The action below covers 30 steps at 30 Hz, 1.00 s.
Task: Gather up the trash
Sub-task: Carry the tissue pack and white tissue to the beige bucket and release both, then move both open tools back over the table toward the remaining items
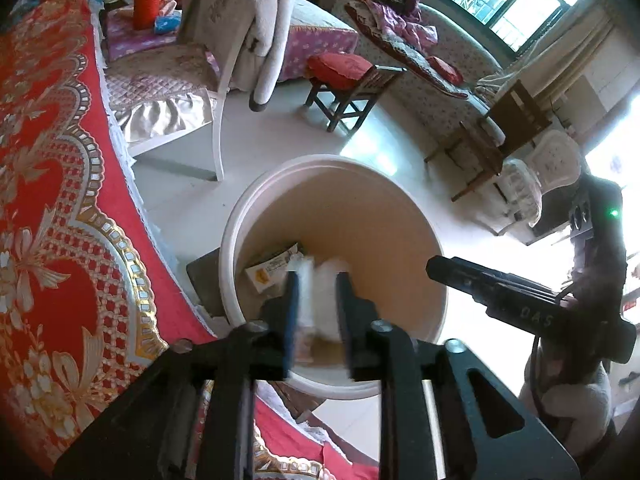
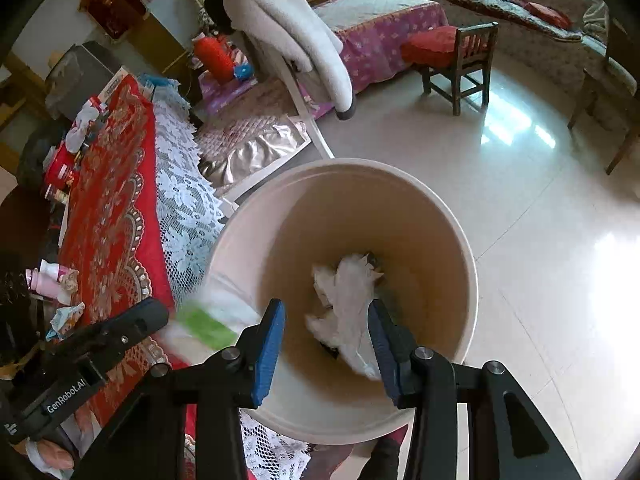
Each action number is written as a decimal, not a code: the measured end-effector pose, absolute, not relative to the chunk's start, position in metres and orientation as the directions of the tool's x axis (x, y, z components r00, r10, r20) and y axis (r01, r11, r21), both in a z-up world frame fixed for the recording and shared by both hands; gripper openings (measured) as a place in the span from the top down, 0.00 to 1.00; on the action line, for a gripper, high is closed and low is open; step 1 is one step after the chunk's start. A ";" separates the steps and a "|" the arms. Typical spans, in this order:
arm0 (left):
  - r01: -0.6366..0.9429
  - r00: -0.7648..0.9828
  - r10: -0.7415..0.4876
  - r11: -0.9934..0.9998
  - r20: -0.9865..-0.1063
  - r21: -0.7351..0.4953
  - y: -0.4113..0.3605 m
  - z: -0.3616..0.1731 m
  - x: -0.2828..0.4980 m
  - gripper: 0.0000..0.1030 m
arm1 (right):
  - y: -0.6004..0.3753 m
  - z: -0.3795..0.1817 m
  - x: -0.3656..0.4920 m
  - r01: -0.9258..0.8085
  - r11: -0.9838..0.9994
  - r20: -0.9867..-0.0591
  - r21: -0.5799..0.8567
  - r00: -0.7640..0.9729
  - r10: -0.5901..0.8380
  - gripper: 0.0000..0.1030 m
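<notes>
A cream bucket (image 1: 236, 216) (image 2: 468, 264) stands on the floor beside the table, and both grippers hang over its mouth. My left gripper (image 1: 319, 280) is open; a blurred white wad (image 1: 320, 300) shows in the gap between its fingers. The right wrist view shows the same gripper (image 2: 158, 312) at lower left, with a blurred green-and-white piece (image 2: 204, 324) just off its tip. My right gripper (image 2: 326, 316) (image 1: 436, 270) is open above crumpled white paper (image 2: 344, 296) inside the bucket. A yellow-and-white packet (image 1: 272, 268) lies at the bucket's bottom.
The table with a red patterned cloth (image 1: 60, 200) (image 2: 112, 200) and lace edge borders the bucket on the left; a pink bottle (image 2: 48, 276) and a wrapper (image 2: 66, 318) lie on it. A white chair (image 1: 216, 120) and a small wooden chair (image 2: 460, 68) stand beyond on the tiled floor.
</notes>
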<state>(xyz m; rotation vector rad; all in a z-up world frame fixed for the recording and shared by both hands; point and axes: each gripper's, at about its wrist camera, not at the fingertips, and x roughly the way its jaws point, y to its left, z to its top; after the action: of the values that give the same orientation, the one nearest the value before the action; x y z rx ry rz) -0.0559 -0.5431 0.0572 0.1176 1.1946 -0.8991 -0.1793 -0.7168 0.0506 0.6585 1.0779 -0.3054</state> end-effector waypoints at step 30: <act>0.484 0.328 -0.447 0.836 -0.832 -0.258 -0.426 0.088 -0.020 0.71 | -0.621 0.077 -0.104 0.343 0.872 -0.857 0.350 0.493 0.150 0.57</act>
<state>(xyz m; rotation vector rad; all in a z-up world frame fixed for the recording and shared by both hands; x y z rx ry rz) -0.0199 -0.4256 0.0883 0.0386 1.0756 -0.6092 -0.1037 -0.6207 0.0772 0.5228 1.0614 -0.1236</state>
